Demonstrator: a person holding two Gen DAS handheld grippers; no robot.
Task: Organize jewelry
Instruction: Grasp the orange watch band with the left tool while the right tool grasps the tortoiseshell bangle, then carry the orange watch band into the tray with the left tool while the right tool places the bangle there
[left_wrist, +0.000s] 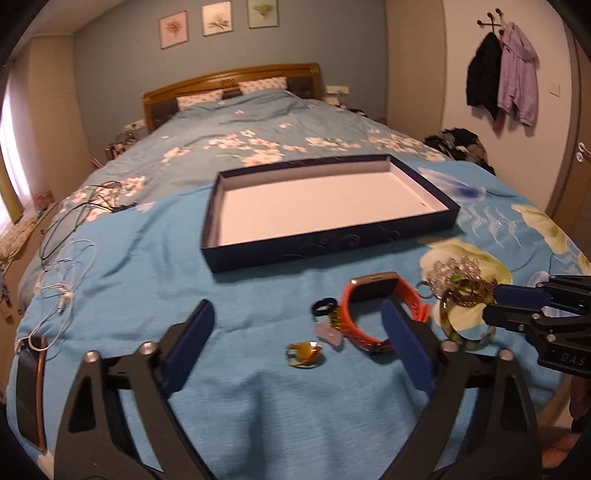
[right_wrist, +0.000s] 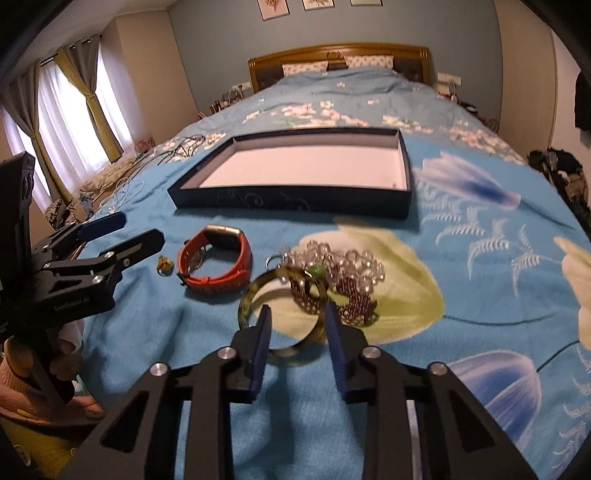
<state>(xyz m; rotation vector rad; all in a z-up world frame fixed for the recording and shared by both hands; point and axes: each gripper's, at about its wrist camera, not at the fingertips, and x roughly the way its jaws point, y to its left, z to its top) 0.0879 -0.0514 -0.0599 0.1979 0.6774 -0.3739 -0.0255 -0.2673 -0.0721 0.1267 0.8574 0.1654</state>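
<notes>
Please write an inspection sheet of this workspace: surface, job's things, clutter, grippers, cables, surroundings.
Surface: blue floral bedspread.
Job's things: open dark box, nothing seen inside; orange watch, gold ring, black ring, green bangle, bead bracelets in front of it.
Clutter: phone at the bed edge.
Grippers: left gripper open above the small rings; right gripper straddles the bangle rim, contact unclear.
Cables: white and black cables beside the phone.
Surroundings: headboard, framed pictures, hanging coats.

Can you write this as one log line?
left gripper open near ring | right gripper at bangle, grip unclear | box empty
</notes>
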